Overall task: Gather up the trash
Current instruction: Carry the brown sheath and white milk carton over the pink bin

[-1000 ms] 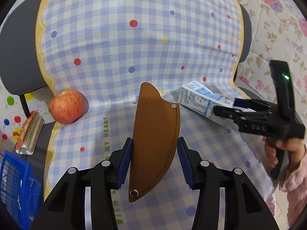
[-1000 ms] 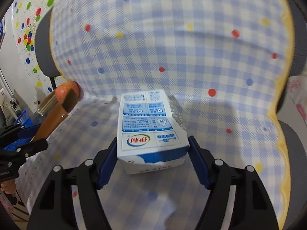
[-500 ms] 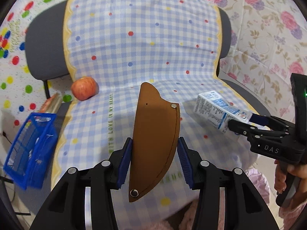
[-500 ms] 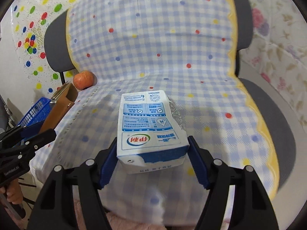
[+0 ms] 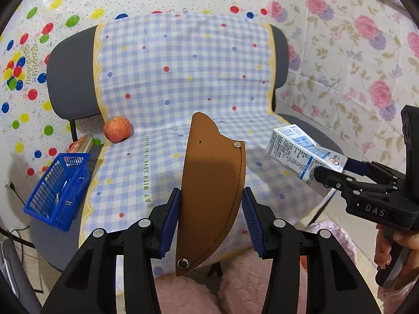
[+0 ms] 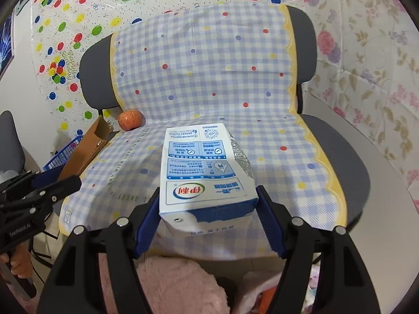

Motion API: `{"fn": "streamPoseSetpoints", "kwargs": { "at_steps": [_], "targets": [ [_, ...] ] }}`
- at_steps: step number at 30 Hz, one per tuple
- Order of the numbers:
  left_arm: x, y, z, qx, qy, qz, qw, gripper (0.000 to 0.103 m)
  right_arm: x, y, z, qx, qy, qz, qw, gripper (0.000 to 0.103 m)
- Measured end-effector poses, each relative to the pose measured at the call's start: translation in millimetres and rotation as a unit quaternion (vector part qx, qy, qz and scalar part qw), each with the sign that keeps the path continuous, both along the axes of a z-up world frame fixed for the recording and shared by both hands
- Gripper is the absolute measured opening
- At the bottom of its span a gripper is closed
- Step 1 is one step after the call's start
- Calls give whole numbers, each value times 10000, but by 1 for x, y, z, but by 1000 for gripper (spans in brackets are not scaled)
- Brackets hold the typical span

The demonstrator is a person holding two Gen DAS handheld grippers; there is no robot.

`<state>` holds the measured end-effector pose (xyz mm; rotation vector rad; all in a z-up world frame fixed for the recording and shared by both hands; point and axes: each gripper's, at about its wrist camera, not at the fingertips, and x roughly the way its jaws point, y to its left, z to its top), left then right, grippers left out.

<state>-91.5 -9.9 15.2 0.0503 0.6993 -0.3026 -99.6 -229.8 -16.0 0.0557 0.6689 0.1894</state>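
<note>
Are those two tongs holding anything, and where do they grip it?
Left tongs pinch a brown leather sheath across its lower half. Right tongs clamp a milk carton at its near end.

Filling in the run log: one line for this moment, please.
left gripper: shut on brown leather sheath | right gripper: shut on blue-and-white milk carton | both clear of checked chair cover
</note>
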Motion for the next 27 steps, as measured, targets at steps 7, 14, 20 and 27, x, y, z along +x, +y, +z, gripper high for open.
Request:
{"fn": "streamPoseSetpoints", "kwargs": {
  "at_steps": [7,14,20,27],
  "targets": [
    [-31,-34,0,-75,-70,-493,9987,48,-49,-29,2,-160,-70,-414,9990,69],
    [-54,-74,-20,-17,60,-1057,9944,48,-97,-62,-9,-282,17,-988,9947,69],
    [-71,-110,-41,-42,186,-1532,9880,48,-133,-89,-27,-340,236,-1462,9884,69],
    [-86,-151,-65,87,418,-2067,9775,48,-166,-113,-53,-433,580,-1950,9781,69]
  ]
}}
